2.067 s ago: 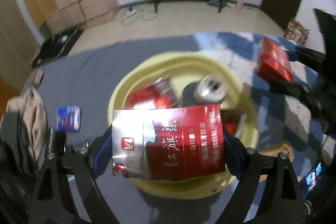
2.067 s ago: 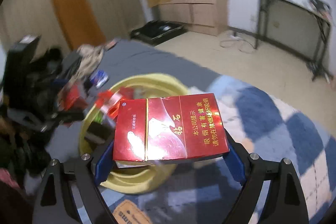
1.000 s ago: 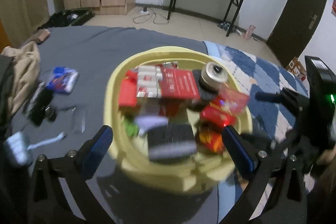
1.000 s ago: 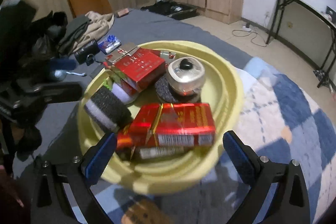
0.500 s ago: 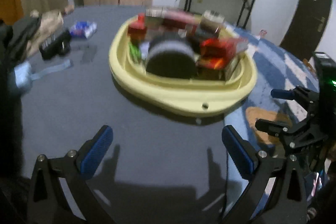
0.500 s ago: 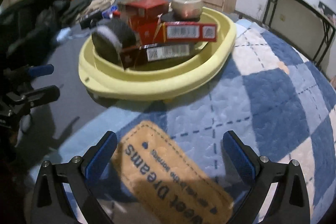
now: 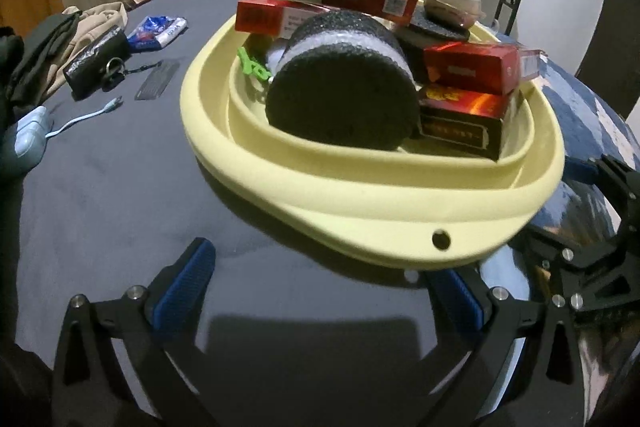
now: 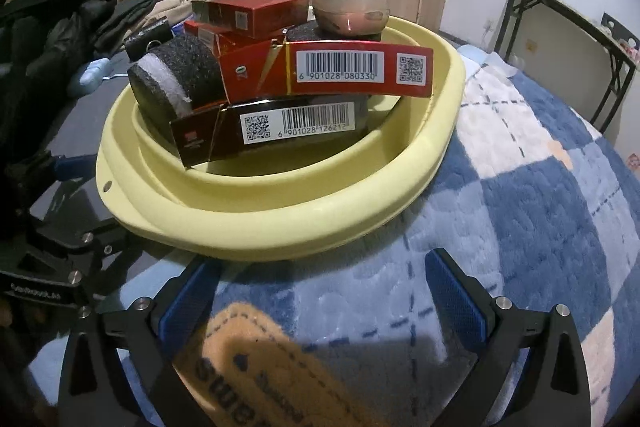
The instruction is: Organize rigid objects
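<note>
basin (image 7: 372,195): smooth pale-yellow plastic oval on the bed, piled with glossy red boxes (image 8: 348,73) and a grainy black foam roll (image 7: 340,87)
left gripper (image 7: 320,291): fingers wide apart, holding nothing, low by the rim
right gripper (image 8: 320,291): same, spread and bare
right view only: barcodes, fuzzy blue checked blanket (image 8: 540,219)
left view only: dark sheet (image 7: 120,167), green clip (image 7: 253,66)

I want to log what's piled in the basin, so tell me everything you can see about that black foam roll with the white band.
The black foam roll is a short, coarse, spongy-looking cylinder with a white band around its middle. It lies on its side inside the yellow basin, one flat black end facing the left wrist camera. Red cartons press against one side; a green clip sits at the other. No tongs touch it.
</note>
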The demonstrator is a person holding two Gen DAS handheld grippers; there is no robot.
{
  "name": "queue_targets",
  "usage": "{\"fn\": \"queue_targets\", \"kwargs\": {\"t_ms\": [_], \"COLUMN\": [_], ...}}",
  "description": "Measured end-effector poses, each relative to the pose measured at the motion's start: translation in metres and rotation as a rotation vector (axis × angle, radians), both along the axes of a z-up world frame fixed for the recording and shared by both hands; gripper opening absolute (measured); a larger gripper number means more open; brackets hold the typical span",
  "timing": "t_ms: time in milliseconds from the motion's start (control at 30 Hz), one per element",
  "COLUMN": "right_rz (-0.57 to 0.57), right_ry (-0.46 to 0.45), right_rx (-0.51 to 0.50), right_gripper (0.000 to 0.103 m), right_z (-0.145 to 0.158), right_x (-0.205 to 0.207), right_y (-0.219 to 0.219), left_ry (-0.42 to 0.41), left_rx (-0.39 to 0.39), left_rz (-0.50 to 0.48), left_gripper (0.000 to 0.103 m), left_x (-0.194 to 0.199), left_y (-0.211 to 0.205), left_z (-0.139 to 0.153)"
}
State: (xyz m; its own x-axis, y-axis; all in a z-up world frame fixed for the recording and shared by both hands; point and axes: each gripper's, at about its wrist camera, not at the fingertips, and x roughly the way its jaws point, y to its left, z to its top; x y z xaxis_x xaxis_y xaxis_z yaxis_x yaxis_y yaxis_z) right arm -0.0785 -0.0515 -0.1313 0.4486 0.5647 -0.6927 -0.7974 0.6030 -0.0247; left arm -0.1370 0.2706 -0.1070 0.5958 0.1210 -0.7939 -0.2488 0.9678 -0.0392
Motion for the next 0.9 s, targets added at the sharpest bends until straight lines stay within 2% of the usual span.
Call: {"fn": "queue_targets", "kwargs": {"t_ms": [167, 267, 900], "right_rz": [0.002, 0.003, 0.004], "right_ry": [-0.001, 0.001, 0.002], "right_rx": [0.004, 0.004, 0.004], "right_gripper": [0.103, 0.103, 0.103], "right_z": [-0.0001, 0.0002, 0.0006], "right_x": [-0.0009, 0.0, 0.0006], "right_y": [0.0017, 0.0016, 0.0009], "left_ry": [0.001, -0.005, -0.004], "left_rx": [0.02, -0.013, -0.009], "left_rz": [0.008, 0.009, 0.008], "left_gripper": [0.103, 0.103, 0.103], "left_x": [-0.0008, -0.0025, -0.0045], "left_y": [-0.002, 0.0004, 0.0019], "left_z": [0.0001, -0.0002, 0.0015]}}
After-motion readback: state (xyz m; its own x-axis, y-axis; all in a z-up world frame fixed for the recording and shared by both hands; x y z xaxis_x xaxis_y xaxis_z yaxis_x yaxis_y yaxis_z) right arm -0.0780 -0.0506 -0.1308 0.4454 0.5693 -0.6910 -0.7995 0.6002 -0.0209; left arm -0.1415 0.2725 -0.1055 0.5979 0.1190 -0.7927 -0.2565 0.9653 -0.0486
